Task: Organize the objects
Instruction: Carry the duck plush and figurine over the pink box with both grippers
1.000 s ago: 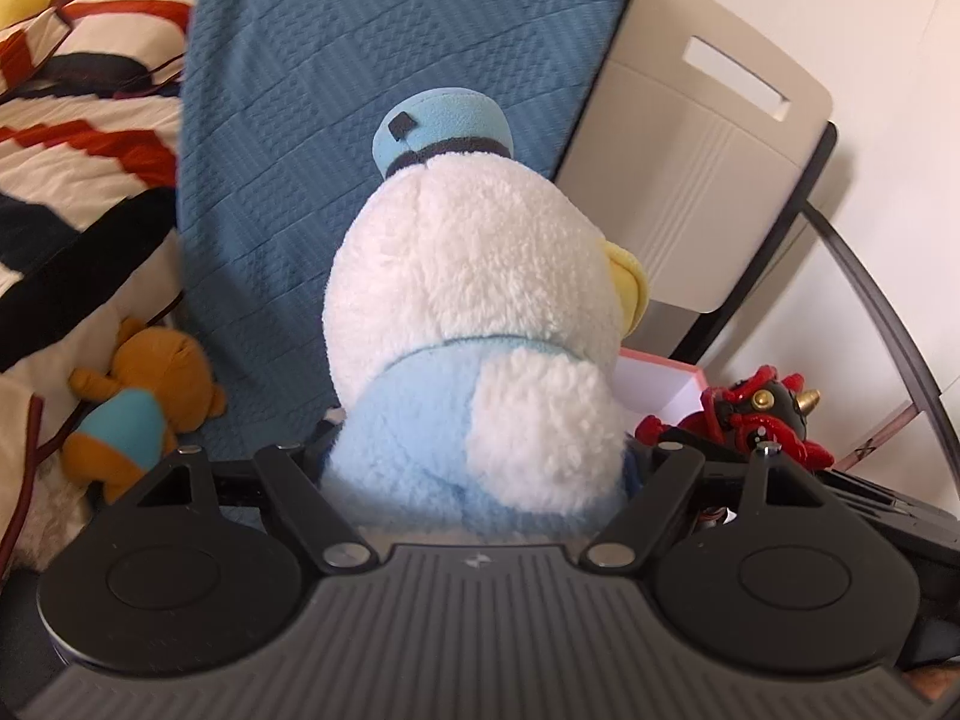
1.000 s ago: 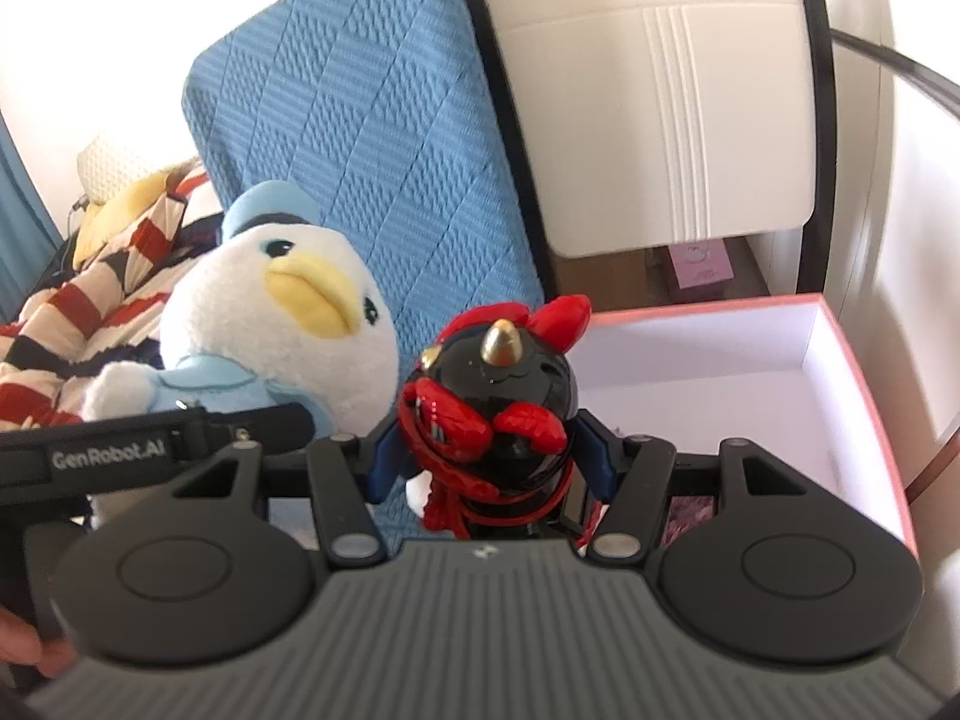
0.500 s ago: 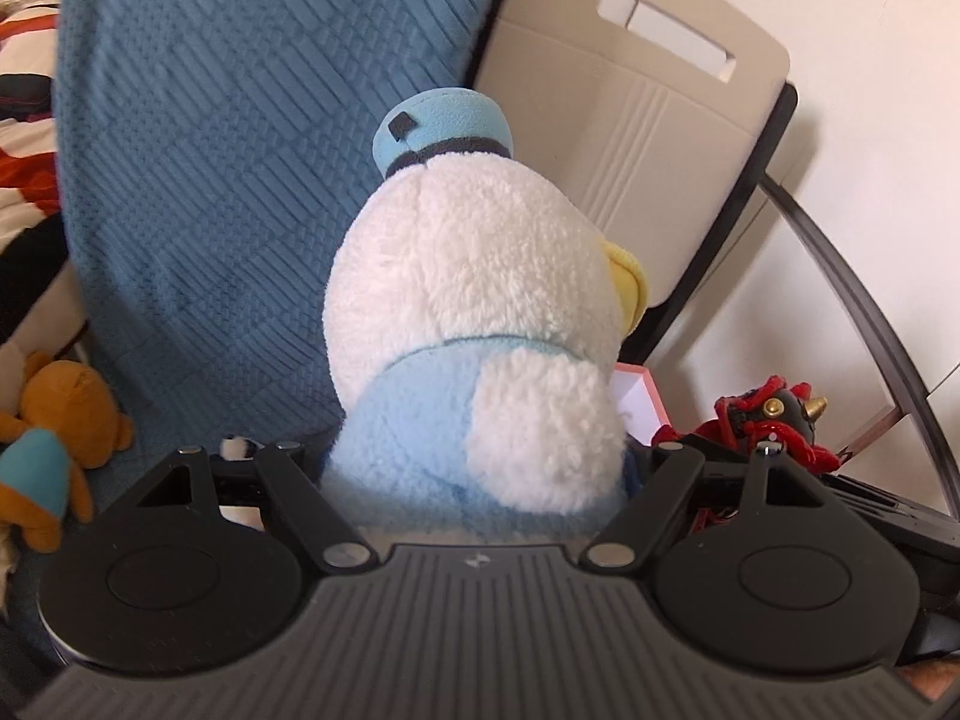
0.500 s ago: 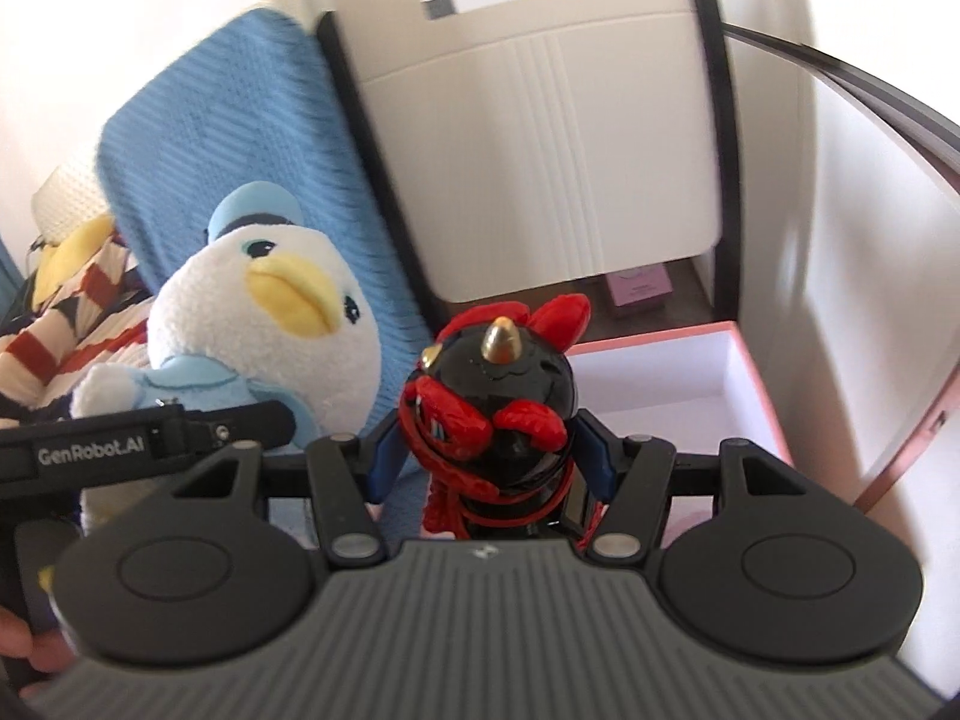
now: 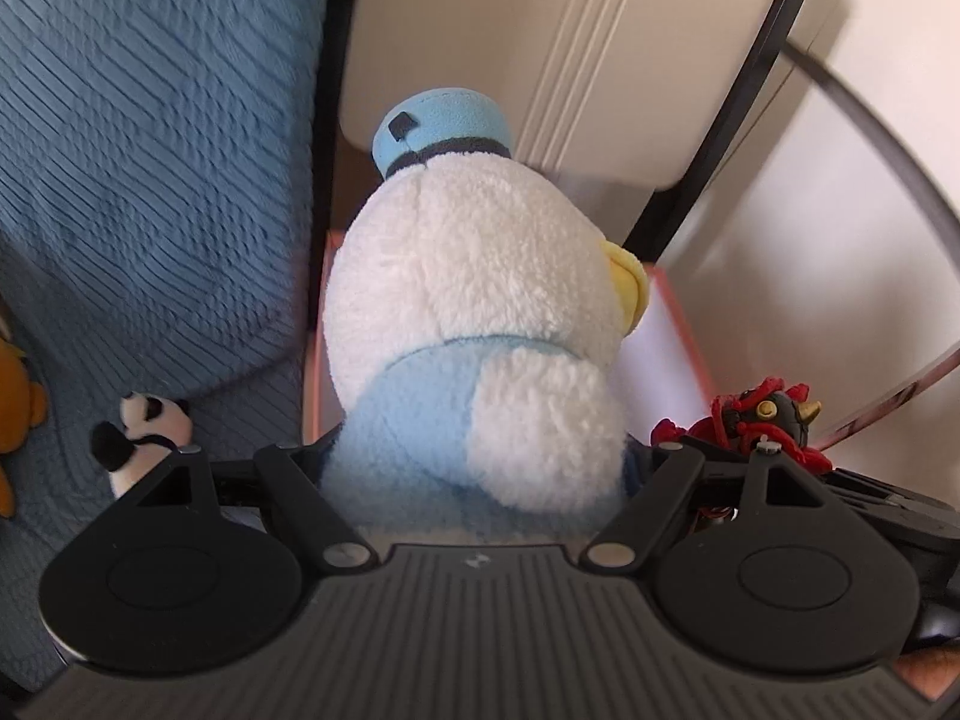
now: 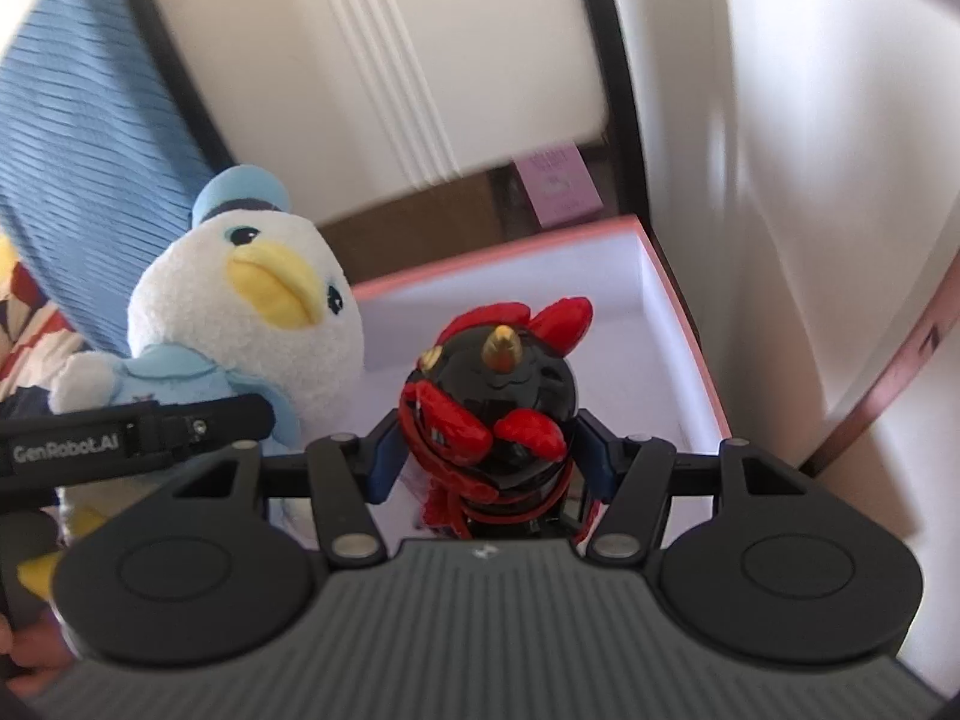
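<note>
Pink-rimmed box (image 6: 672,300) sits open below both toys, its white interior bare ahead of you. Your left claw (image 5: 480,462) is clamped on the duck plush (image 5: 474,324) at the box's left edge; your right claw (image 6: 489,456) grips the red-and-black figure (image 6: 498,402) over its middle.

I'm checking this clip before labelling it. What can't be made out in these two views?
- Box floor: right wrist view, partly hidden by the figurine and duck.
- Duck's face: left wrist view shows only its back.
- Left fingers: buried under the duck.
- Pink card: print blurred.
- Orange plush: cut by the left edge.
</note>
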Demonstrator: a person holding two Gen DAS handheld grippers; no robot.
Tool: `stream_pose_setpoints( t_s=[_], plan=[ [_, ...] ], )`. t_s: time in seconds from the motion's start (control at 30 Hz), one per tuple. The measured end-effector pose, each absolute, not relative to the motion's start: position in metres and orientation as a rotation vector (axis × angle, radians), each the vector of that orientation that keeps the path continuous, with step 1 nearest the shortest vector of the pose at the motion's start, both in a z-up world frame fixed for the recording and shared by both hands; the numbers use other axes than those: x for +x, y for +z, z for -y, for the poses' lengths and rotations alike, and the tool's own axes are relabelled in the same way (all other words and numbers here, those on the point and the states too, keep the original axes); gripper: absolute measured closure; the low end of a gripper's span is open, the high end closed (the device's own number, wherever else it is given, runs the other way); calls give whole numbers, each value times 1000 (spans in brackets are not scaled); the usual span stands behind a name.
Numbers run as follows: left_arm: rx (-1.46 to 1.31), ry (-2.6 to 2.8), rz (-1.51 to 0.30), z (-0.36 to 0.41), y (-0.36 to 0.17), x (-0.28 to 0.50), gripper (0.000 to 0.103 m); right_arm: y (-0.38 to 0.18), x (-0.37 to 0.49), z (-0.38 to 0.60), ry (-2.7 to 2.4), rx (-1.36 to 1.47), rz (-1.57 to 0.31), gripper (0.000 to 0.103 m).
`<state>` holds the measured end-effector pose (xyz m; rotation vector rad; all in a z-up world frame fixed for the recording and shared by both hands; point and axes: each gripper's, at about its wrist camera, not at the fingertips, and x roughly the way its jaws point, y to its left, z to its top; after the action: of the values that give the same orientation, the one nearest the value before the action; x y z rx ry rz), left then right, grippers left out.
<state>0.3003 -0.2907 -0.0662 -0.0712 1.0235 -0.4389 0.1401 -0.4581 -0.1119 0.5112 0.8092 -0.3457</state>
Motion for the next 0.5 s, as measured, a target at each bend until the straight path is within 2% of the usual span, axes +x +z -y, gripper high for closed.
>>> stream_pose_setpoints(
  t_s=[0.5],
  plan=[
    [-23,-446,-1186,318,-154,314,20,-197,155,479,-354,565,-964,41]
  ],
)
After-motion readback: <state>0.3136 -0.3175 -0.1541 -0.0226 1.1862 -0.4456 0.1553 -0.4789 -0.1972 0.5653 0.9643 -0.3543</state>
